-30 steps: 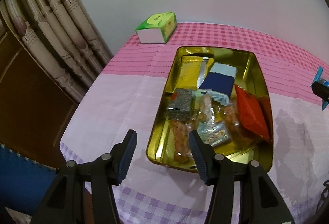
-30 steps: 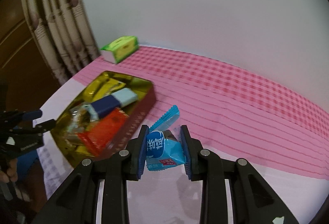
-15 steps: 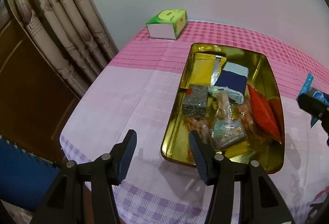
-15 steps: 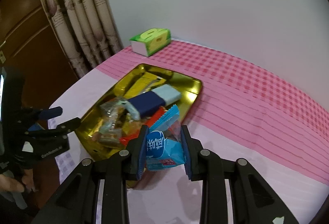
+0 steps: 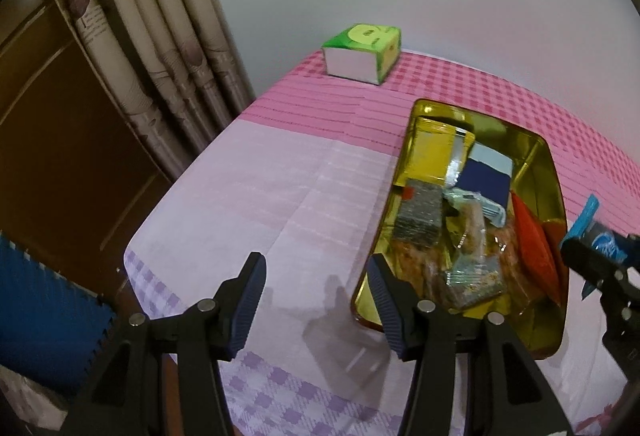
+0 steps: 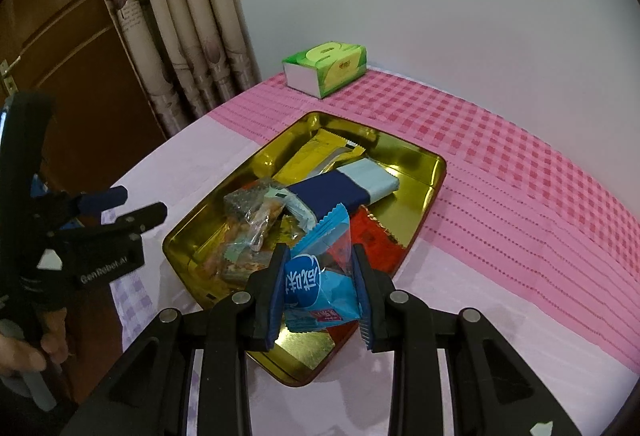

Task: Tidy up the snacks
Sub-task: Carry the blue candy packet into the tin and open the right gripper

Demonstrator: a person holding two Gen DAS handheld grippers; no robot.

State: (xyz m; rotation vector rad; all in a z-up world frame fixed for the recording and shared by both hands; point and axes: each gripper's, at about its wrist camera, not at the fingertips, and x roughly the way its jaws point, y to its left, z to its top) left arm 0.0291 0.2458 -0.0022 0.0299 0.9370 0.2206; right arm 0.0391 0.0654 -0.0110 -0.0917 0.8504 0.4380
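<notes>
Over the gold tray's (image 6: 434, 171) near edge, right gripper (image 6: 320, 276) clamped on blue snack packet (image 6: 316, 284), poised to drop in; left gripper (image 5: 316, 290) spread empty beside the tray's left edge.

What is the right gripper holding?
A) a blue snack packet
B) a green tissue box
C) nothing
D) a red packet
A: the right gripper is shut on the blue snack packet above the gold tray, while the red packet lies in the tray and the tissue box sits on the table.
</notes>
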